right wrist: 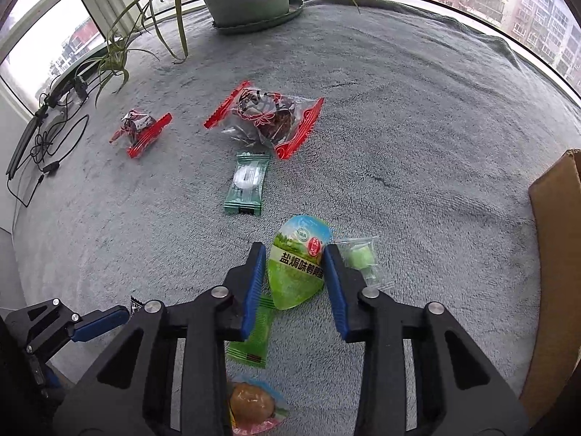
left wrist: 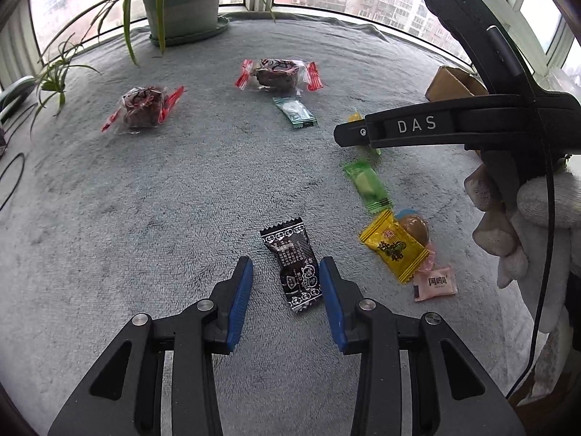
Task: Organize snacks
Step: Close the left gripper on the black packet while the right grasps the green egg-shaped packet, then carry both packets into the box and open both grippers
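Wrapped snacks lie scattered on a grey blanket [left wrist: 145, 200]. My left gripper [left wrist: 285, 272] points down over a black printed packet [left wrist: 296, 265]. The packet lies between the blue pads, against the right one, with a gap at the left one. My right gripper [right wrist: 293, 249] has its pads against both sides of a green egg packet [right wrist: 294, 279] that rests on the blanket. In the left wrist view the right gripper's black body [left wrist: 417, 127] hangs over the right-hand snacks, held by a gloved hand [left wrist: 537, 210].
Two red-ended clear packets with dark cakes [left wrist: 145, 107] [left wrist: 277, 72] lie far back, with a teal packet [left wrist: 296, 110] nearby. Green [left wrist: 368, 185], yellow [left wrist: 394, 247], brown egg [left wrist: 414, 227] and pink [left wrist: 435, 283] packets cluster right. A cardboard box [right wrist: 555, 254] stands right, a potted plant [left wrist: 185, 7] behind, and cables [right wrist: 47, 138] lie left.
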Tool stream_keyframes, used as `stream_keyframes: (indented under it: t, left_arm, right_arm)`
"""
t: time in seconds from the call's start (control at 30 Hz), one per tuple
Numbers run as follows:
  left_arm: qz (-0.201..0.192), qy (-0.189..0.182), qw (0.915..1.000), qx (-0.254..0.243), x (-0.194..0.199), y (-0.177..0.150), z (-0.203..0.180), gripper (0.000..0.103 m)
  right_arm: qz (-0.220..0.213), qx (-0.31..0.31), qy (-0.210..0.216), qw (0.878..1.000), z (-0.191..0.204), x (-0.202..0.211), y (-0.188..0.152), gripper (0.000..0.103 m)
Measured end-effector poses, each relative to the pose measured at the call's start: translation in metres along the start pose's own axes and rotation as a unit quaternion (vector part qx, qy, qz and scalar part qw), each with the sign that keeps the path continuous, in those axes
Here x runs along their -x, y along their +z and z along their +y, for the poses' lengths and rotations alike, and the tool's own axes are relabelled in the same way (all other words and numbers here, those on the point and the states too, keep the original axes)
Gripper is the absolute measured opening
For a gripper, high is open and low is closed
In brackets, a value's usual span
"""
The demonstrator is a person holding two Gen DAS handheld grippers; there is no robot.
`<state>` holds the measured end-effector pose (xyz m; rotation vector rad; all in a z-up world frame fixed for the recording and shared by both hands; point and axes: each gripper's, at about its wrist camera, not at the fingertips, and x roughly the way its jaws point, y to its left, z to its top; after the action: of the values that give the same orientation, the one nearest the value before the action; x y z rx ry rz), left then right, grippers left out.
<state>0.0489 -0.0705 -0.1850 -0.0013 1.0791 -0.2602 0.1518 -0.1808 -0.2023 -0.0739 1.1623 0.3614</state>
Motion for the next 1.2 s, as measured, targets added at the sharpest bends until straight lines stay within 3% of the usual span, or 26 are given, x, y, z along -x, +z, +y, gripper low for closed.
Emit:
stream_keyframes:
  t: [0.07,0.37,0.4,0.47,0.7,0.77,0.83,1.1,1.2]
  left_arm:
    - [-0.004,0.002,1.0000,0.002,0.000,-0.001,0.002,0.021]
    - [-0.008,-0.013,0.9992,0.038,0.005,-0.002,0.016,0.019]
    - [-0.009,-0.015,0.9989,0.043,0.006,-0.002,0.018,0.012]
    - [-0.013,-0.021,0.9982,0.054,0.009,-0.001,0.022,0.009]
    - [-0.018,-0.025,0.9972,0.068,0.010,0.000,0.025,0.009]
    - [-0.013,-0.029,0.9968,0.074,0.008,0.002,0.025,0.020]
    - [-0.015,-0.028,0.9971,0.069,0.007,0.003,0.022,0.023]
    - [-0.015,0.009,0.9994,0.030,-0.006,0.009,0.008,0.023]
    - [-0.018,0.003,0.9992,0.037,-0.006,0.010,0.011,0.022]
  right_arm:
    - [0.000,0.002,0.002,1.000,-0.001,0.000,0.000,0.029]
    - [-0.019,-0.009,0.021,1.000,-0.007,0.014,-0.003,0.026]
    - [-0.022,-0.009,0.024,0.999,-0.007,0.016,-0.003,0.026]
    - [-0.025,-0.007,0.025,0.999,-0.007,0.020,-0.005,0.026]
    - [-0.022,-0.007,0.023,0.999,-0.011,0.021,-0.013,0.026]
    - [-0.022,-0.007,0.023,0.999,-0.012,0.021,-0.014,0.026]
    - [-0.022,-0.008,0.023,0.999,-0.012,0.022,-0.015,0.026]
    - [-0.033,-0.006,0.019,0.999,-0.015,0.033,-0.019,0.026]
    - [-0.041,-0.007,0.019,0.999,-0.018,0.042,-0.022,0.026]
